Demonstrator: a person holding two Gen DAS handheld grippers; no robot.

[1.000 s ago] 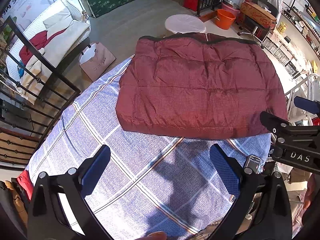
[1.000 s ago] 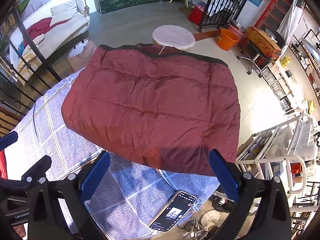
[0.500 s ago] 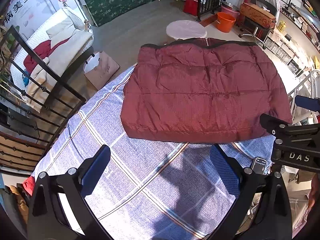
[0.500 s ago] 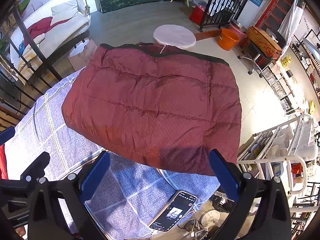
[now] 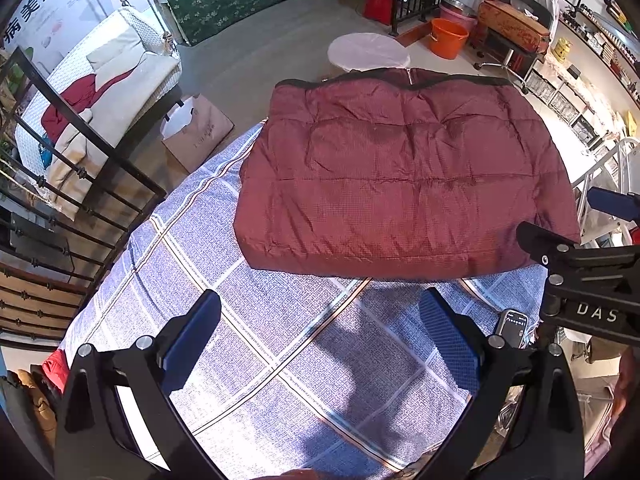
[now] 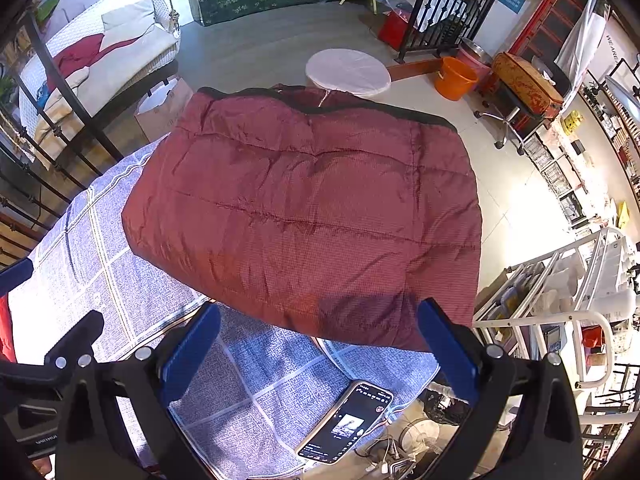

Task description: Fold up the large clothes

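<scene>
Left gripper [image 5: 320,344]: jaws stood wide apart with nothing between them, hanging above the checked cloth, short of the jacket's near hem.
Right gripper [image 6: 318,346]: jaws spread wide and empty, its right finger [image 6: 448,346] overlapping the jacket's near right corner in the picture; contact could not be judged.
Maroon quilted jacket [image 5: 400,184]: lay folded into a flat rectangle on the far half of the table, dark collar band at the far edge, a small zip pull showing there.
Blue checked tablecloth [image 5: 288,340]: covered the table, bare between the jacket and both grippers.
Left view only: the brown paper bag [image 5: 196,132] on the floor shown whole, and the right gripper's black frame entering from the right edge.
Right view only: the smartphone [image 6: 346,424] in full, screen lit, lying on the cloth's near right corner, well apart from the jacket; a white wire rack [image 6: 560,280] beside the table.
Partly hidden: in the left view the phone was mostly behind the right finger; the bag was mostly behind the jacket in the right view.
Hard to make out: what lay folded under the jacket's top layer.
</scene>
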